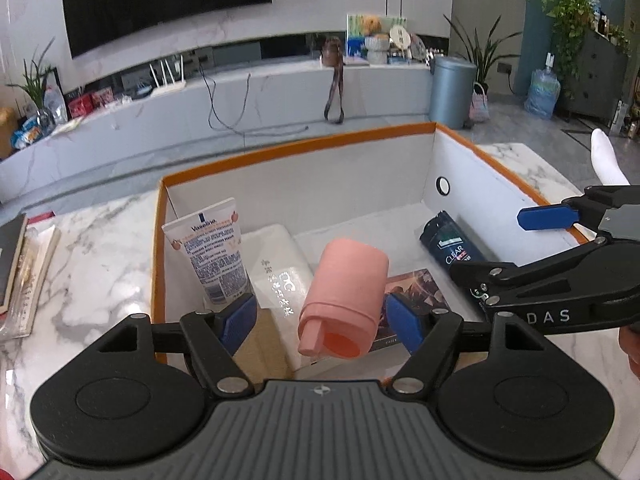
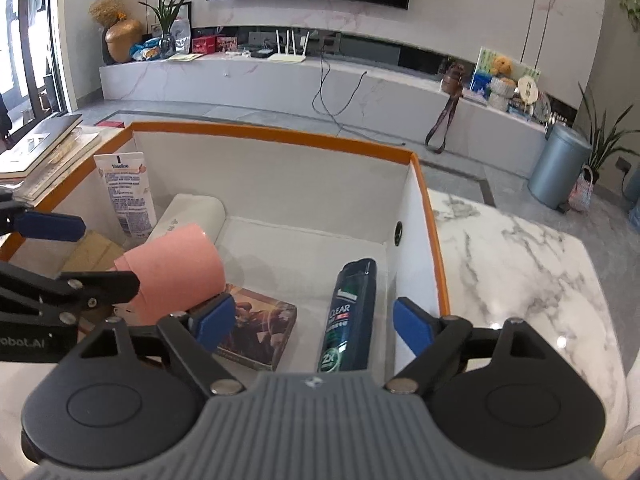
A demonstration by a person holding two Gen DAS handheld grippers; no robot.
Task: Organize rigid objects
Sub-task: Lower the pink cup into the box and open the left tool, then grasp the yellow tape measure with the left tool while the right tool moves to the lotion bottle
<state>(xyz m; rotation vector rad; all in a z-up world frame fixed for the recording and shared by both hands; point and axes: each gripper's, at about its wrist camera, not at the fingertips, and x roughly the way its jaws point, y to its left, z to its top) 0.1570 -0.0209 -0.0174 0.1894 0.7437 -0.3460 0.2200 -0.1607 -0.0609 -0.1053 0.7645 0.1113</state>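
Where the left gripper (image 1: 320,322) stands wide, its blue pads clear of the pink bottle (image 1: 345,300) lying between them, the box (image 1: 280,150) also holds a Vaseline tube (image 1: 212,250), base hidden; a white pack (image 1: 280,264), print unreadable; a half-covered book (image 2: 260,328); a CLEAR shampoo bottle (image 2: 350,316). Right gripper (image 2: 316,320) wide, empty.

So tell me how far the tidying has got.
Done: the Vaseline tube, pink bottle, CLEAR bottle, book and white pack are in the orange box. In hand: nothing; left gripper and right gripper are open. Left: no loose item shows on the table.
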